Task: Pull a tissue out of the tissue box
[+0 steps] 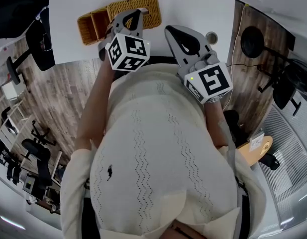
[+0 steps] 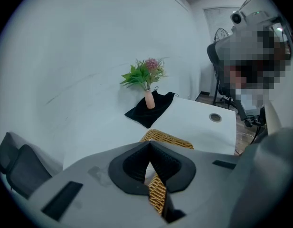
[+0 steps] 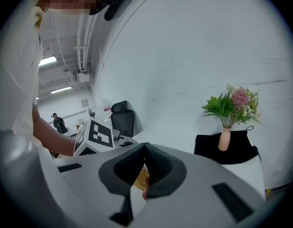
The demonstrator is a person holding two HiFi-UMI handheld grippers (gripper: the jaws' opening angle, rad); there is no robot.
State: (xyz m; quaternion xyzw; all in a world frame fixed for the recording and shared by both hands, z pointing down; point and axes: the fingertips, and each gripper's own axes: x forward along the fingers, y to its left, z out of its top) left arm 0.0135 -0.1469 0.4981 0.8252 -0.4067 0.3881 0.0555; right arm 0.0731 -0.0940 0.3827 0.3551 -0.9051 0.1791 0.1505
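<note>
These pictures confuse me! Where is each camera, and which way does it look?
Head view: on the person's head, looking down at sweater, left claw, right claw, wicker basket.
Left gripper view: on left claw, facing flower vase; sweater at right.
Right gripper view: on right claw, facing vase; person's arm at left.
Both gripper views share the vase.

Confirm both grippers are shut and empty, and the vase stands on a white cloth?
Wrong cloth colour: the vase stands on a black cloth, per the right gripper view. The left gripper and right gripper are shut and empty.
</note>
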